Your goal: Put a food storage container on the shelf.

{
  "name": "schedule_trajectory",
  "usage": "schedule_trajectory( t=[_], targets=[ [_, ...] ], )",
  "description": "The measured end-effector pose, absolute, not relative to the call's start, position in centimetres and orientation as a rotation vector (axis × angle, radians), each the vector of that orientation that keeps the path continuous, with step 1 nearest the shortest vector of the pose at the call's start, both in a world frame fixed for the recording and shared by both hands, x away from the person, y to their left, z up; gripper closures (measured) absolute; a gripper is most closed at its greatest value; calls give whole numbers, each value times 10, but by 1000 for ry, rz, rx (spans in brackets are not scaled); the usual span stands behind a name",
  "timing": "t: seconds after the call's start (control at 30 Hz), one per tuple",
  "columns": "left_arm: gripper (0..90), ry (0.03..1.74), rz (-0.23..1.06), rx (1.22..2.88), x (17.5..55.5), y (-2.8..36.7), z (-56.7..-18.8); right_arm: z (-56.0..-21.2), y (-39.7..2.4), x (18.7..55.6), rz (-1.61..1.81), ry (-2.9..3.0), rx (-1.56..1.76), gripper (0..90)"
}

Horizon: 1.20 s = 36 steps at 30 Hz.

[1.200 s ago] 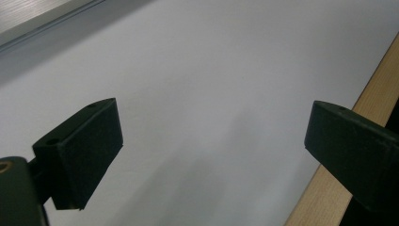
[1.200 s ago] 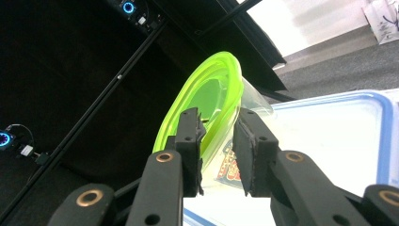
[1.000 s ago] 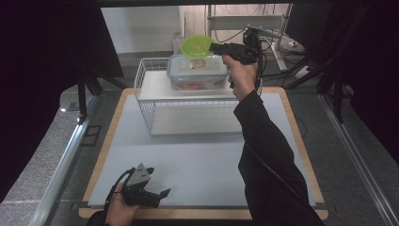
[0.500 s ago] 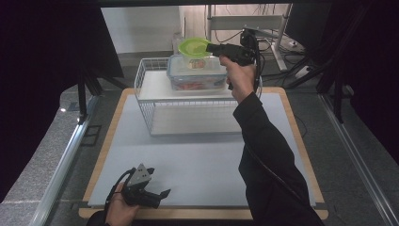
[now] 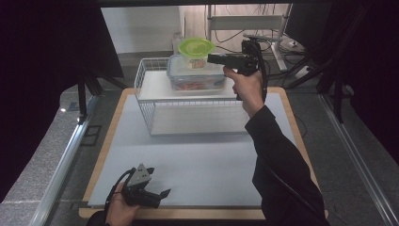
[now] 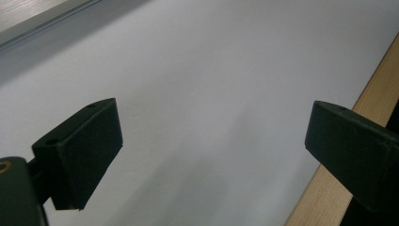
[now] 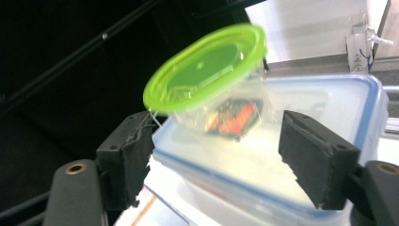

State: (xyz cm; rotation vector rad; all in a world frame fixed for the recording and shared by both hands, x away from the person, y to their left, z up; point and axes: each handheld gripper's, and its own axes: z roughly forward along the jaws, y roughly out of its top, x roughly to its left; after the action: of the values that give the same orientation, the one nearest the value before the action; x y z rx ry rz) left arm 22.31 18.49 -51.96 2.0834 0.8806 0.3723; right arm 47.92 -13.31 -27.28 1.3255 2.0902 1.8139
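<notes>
- The right gripper (image 5: 210, 59) is reaching level over the top shelf of the white wire rack (image 5: 146, 101), and its jaws have just been opening: they are now standing apart with nothing pressed between the pads.
- The green-lidded tub (image 7: 214, 89) is sitting just ahead of those jaws, resting on the lid of the blue-rimmed clear box (image 7: 329, 108); in the right gripper view it looks tilted, its lid leaning toward the left jaw, and the picture is slightly blurred there.
- The tub's side is lying between the two pads but free of them, so I judge that it has just been set down on the box.
- Risk: the tub is looking lopsided on a smooth lid, and if it has not settled flat it could be tipping or sliding off the box once the jaws are drawing away.
- Risk: the left pad is sitting very near the green rim; pulling back at a slant could be catching that rim and dragging the tub along.
- Risk: a nudge to the box beneath would be shaking the tub too.
- The left gripper (image 5: 151, 193) is resting low by the near edge of the grey mat (image 6: 197, 70), jaws wide and holding nothing.
</notes>
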Motion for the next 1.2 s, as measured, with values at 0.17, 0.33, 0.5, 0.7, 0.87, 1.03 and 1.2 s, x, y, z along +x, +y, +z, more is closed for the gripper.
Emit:
schedule_trajectory(
  t=[0.17,0.33,0.5,0.7,0.87,1.03,1.2],
  targets=[
    [44,883,370,2078,223,185,-520,-284,-140,466,1758,2130,1234,210],
    [43,882,369,2072,224,186,-519,-295,-146,451,1718,2161,1179,172],
    [42,881,366,2067,224,186,-519,-304,-149,436,1677,2190,1117,138],
    [40,883,365,2069,224,185,-520,-316,-153,418,1611,2212,1020,93],
    [40,882,366,2071,224,185,-520,-331,-158,405,1557,2236,969,68],
    [40,880,368,2077,224,185,-520,-346,-165,391,1508,2268,922,42],
    [37,876,369,2082,224,185,-520,-361,-172,378,1473,2294,903,28]
  ],
)
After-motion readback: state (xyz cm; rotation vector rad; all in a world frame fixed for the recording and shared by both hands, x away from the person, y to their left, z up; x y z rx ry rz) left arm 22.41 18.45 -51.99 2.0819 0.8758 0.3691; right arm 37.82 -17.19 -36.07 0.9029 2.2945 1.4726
